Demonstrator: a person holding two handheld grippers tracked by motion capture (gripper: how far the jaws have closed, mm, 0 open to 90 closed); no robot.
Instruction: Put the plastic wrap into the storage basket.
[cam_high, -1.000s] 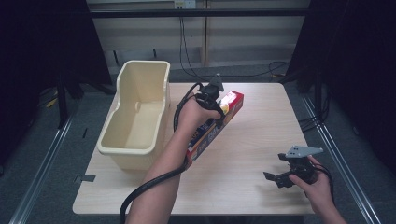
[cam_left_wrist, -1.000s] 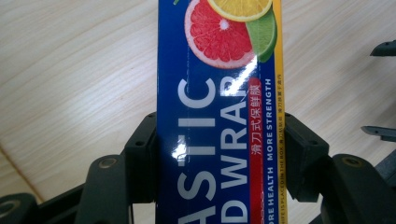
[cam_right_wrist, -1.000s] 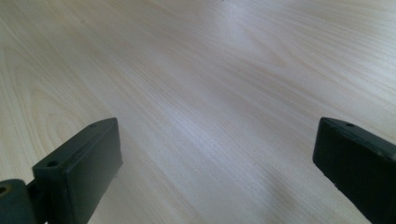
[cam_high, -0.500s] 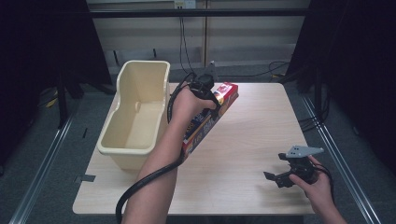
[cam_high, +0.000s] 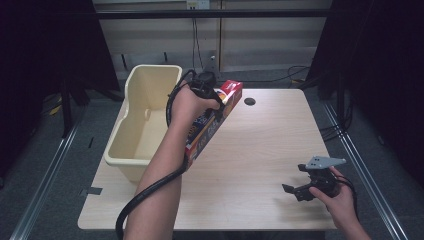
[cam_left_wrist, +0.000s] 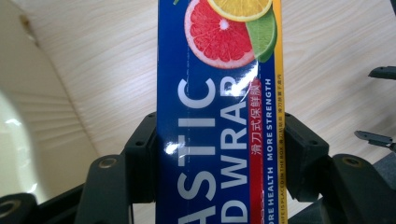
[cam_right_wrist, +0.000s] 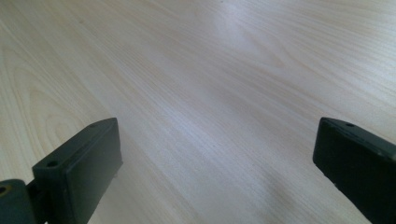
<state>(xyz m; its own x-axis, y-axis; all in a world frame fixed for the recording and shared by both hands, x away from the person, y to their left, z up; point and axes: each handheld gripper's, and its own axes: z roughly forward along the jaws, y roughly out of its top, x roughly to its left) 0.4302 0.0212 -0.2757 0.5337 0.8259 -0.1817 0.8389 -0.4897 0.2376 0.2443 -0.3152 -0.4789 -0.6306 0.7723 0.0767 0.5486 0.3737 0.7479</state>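
Black jaws, left gripper: pressed against both long sides of the plastic wrap box, which is pinched between them; in the high view this gripper is seen at the far left part of the table, just right of the tub.
Plastic wrap box: a long blue and red carton printed with citrus slices; in the high view the box is seen tilted, its far end raised beside the tub's far right corner, its near end low by the forearm.
Right gripper: jaws spread wide, nothing between them, bare wood seen beneath; in the high view it is held at the near right of the table in the right hand.
Cream tub: a deep plastic bin placed along the left edge of the table; its inside looks bare.
Hard to make out: whether the box's near end is touching the table cannot be told, as it is covered by the left forearm; the box's print is cut off by the frame in the left gripper view.
Table: pale wood grain, with a dark round hole near the far edge.
Room: dark curtains are seen at both sides, a pale panelled wall and loose cables at the far end, grey floor with metal rails.
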